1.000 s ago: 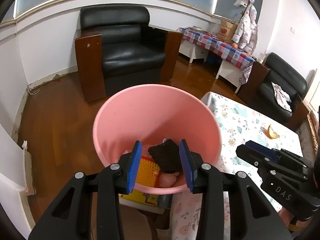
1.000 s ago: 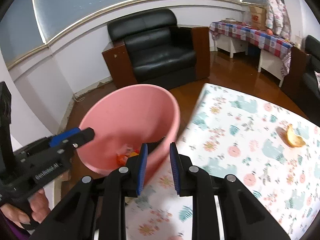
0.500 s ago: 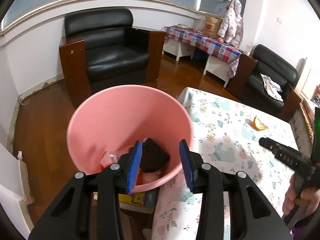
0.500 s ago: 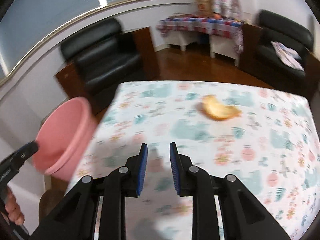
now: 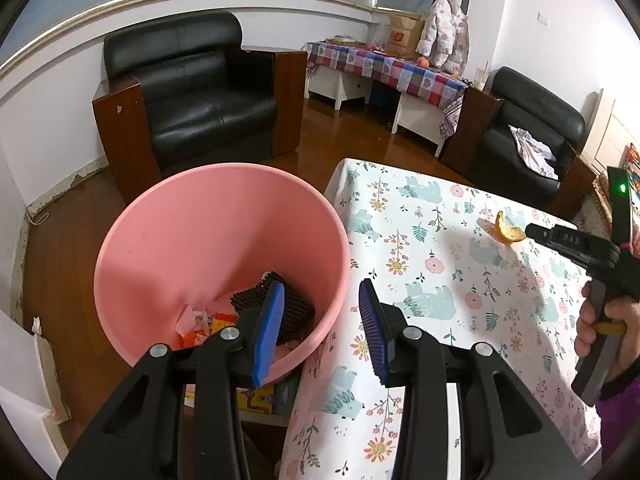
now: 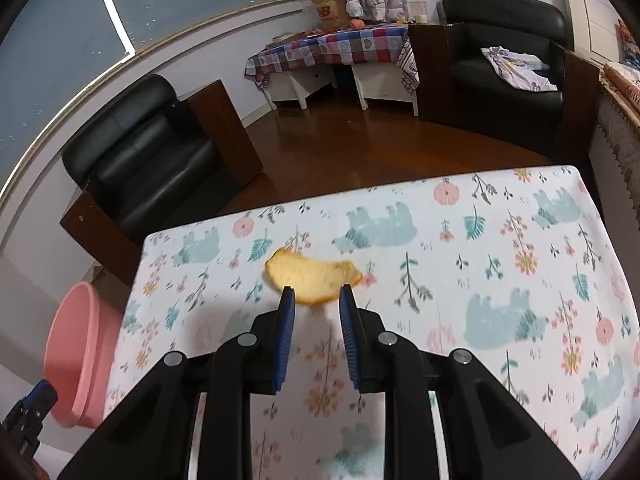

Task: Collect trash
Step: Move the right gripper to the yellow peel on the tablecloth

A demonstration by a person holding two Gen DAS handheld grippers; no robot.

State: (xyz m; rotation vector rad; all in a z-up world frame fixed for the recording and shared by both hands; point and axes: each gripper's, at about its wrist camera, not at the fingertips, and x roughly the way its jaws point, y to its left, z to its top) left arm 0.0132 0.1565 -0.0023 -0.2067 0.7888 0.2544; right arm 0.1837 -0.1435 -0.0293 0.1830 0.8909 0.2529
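Observation:
A pink bucket (image 5: 224,240) stands beside the table's left edge, with black mesh (image 5: 292,304) and orange scraps in its bottom. My left gripper (image 5: 322,300) hangs open above the bucket's right rim, one finger over the bucket and the other over the floral tablecloth (image 5: 420,280). An orange peel (image 6: 312,274) lies on the cloth. My right gripper (image 6: 317,294) is open narrowly with its fingertips at the peel's near edge, and the pads do not press on it. In the left wrist view the right gripper (image 5: 536,232) sits beside the peel (image 5: 508,232), held by a hand (image 5: 600,320).
A black armchair (image 5: 200,92) stands behind the bucket on the wooden floor. A low table with a checked cloth (image 5: 384,68) and a second black armchair (image 5: 528,120) lie further back. The pink bucket (image 6: 76,352) shows at the table's left edge in the right wrist view.
My right gripper has swung from the bucket across the table to the orange peel. My left gripper has drifted right, from over the bucket's middle to its right rim. Neither opening changed.

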